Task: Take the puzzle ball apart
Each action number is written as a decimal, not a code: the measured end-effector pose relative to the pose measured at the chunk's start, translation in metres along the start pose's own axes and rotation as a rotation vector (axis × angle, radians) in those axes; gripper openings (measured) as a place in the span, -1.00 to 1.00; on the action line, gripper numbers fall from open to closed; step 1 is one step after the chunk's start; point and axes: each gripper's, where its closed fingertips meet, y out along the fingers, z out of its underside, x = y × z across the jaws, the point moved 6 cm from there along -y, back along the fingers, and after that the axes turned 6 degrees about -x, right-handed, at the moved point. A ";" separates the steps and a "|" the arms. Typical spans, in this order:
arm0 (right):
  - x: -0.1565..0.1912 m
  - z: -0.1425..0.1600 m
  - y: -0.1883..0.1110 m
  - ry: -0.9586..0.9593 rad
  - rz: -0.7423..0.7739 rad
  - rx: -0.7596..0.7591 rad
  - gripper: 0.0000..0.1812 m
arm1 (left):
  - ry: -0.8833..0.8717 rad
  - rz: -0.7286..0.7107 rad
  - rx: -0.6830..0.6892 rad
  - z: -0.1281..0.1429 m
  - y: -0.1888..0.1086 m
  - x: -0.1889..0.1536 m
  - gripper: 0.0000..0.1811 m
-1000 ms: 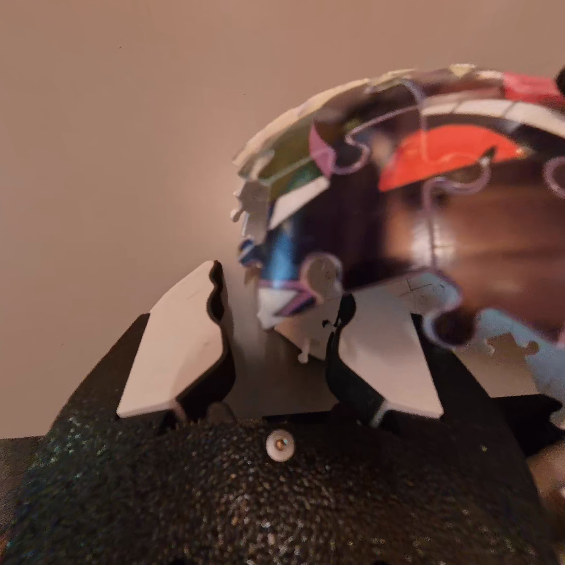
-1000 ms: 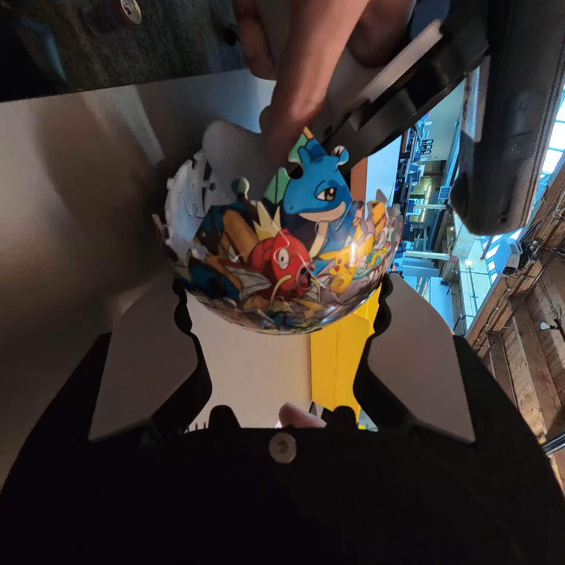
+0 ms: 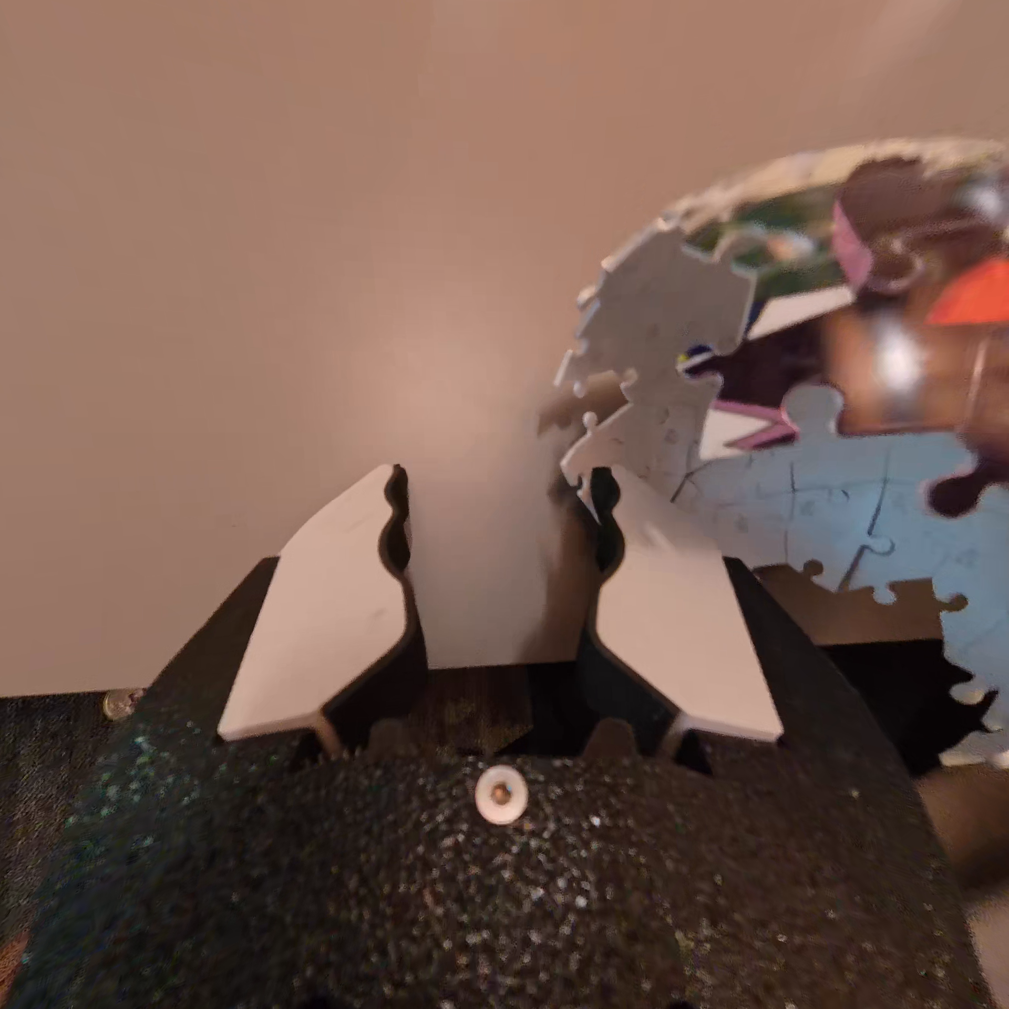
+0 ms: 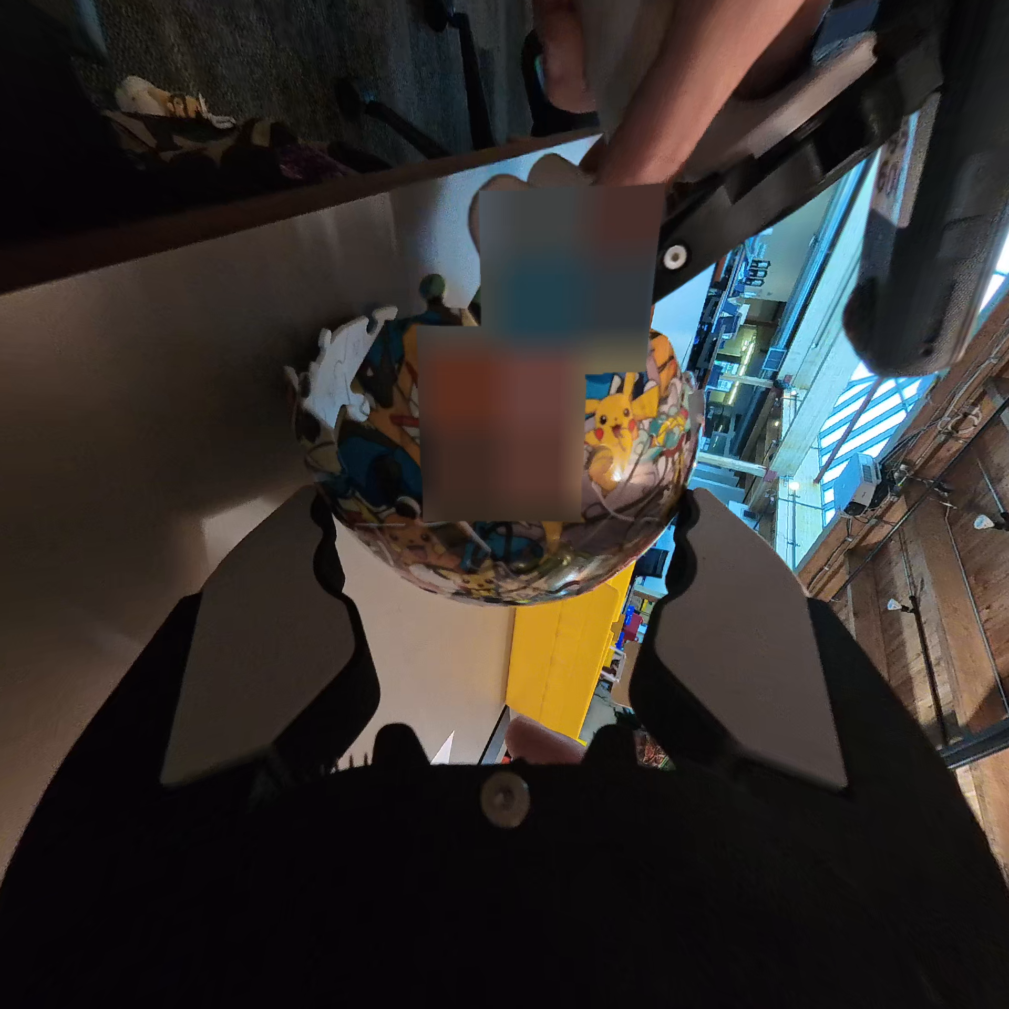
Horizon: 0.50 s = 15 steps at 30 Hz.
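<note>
Fingers of our right gripper (image 4: 499,513) are squeezing the ball (image 4: 622,469); our left gripper (image 3: 499,480) is gaping empty beside it.

We count one puzzle ball (image 4: 617,491), a partly opened shell with a jagged rim, sitting between the two fingers of the right claw (image 4: 499,524). In the left wrist view the same single ball (image 3: 819,415) lies up and to the right of the left claw (image 3: 499,491), whose two fingers have nothing between them. That makes two claws in all, four fingers. We see one hand (image 4: 655,82) above and beyond the right claw, next to one loose puzzle piece (image 4: 551,174); whether it touches the piece, we cannot tell. One pale bench (image 3: 327,273) lies behind everything. One screw head (image 3: 500,801) marks the left claw's body, and one (image 4: 505,800) the right's.
</note>
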 end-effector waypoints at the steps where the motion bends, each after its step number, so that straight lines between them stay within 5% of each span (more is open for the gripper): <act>1: 0.000 0.000 0.000 0.001 -0.002 0.003 0.30 | -0.017 -0.011 -0.022 -0.002 -0.002 0.004 -0.30; 4: 0.000 -0.001 0.000 0.000 -0.004 0.006 0.30 | -0.020 0.001 -0.006 0.001 -0.003 0.012 -0.31; 8: 0.000 0.001 0.000 0.008 -0.005 0.009 0.30 | 0.199 0.326 -0.041 0.008 -0.012 -0.012 -0.33; 15: 0.002 0.002 0.000 0.017 -0.004 -0.001 0.30 | 0.445 0.393 -0.085 0.026 -0.011 -0.026 -0.18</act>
